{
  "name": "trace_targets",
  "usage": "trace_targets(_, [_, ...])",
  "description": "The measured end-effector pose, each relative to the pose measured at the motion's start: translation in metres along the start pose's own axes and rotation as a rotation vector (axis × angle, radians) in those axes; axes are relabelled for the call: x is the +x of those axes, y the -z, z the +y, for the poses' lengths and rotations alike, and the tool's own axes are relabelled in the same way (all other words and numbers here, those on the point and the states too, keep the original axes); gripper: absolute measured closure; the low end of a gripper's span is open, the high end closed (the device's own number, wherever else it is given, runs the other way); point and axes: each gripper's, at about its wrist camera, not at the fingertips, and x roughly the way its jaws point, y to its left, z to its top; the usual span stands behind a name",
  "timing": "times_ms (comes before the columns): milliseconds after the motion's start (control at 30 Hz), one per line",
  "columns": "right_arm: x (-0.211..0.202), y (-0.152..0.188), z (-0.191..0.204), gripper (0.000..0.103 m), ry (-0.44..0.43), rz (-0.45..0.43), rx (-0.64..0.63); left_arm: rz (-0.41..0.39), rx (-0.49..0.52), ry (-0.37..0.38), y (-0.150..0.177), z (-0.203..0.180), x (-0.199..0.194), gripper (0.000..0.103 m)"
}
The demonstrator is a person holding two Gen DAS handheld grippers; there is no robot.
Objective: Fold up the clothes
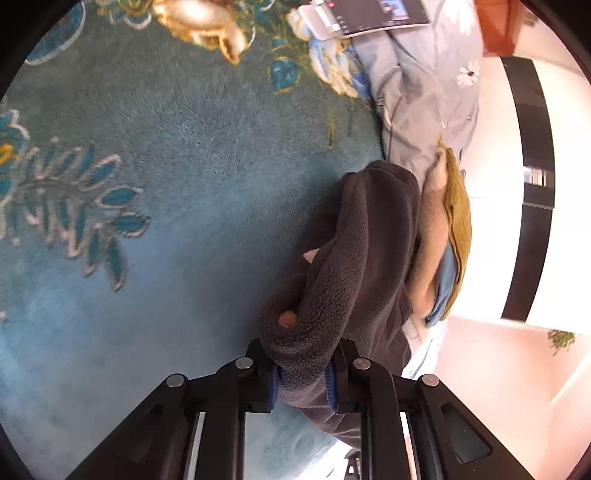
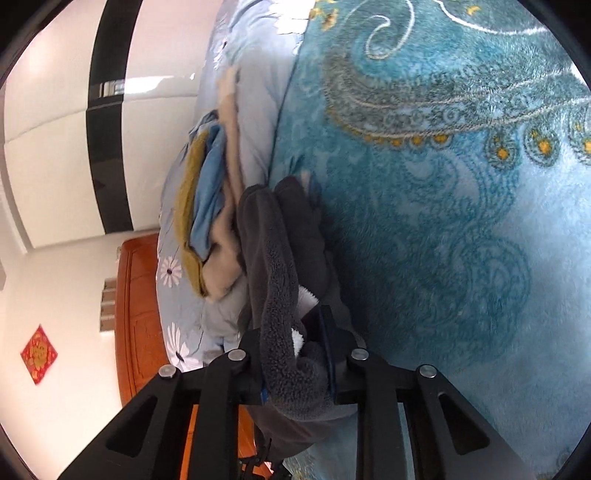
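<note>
A dark grey fleece garment (image 1: 354, 258) is bunched and lifted over the teal patterned blanket (image 1: 166, 184). My left gripper (image 1: 303, 373) is shut on a thick fold of that fleece, which fills the gap between the blue pads. In the right wrist view the same grey fleece garment (image 2: 273, 266) shows a white lining, and my right gripper (image 2: 295, 365) is shut on another fold of it. Beyond the fleece lies a stack of folded clothes (image 2: 210, 206) in beige, blue and mustard, which appears again as the folded stack (image 1: 447, 229) in the left wrist view.
The stack rests on a light blue flowered duvet (image 1: 421, 92). A tablet or booklet (image 1: 373, 14) lies at the far end of the blanket. An orange wooden headboard (image 2: 136, 314) and white wall with a black stripe (image 2: 110, 129) border the bed.
</note>
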Motion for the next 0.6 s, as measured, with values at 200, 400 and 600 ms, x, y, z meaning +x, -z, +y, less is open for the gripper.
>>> trace_targets(200, [-0.031,0.025,-0.008,0.082,0.024,0.074,-0.038,-0.014,0.055,-0.023,0.021,0.011,-0.026,0.083])
trace_targets(400, [-0.067,0.057,-0.029,0.082,0.078,0.154,-0.059,0.009,0.022,-0.020,0.056,0.061,-0.069,0.083])
trace_targets(600, [-0.097,0.092,-0.056,0.082,0.132,0.213,-0.074,0.010,0.030,-0.049,0.077,0.094,-0.084,0.083])
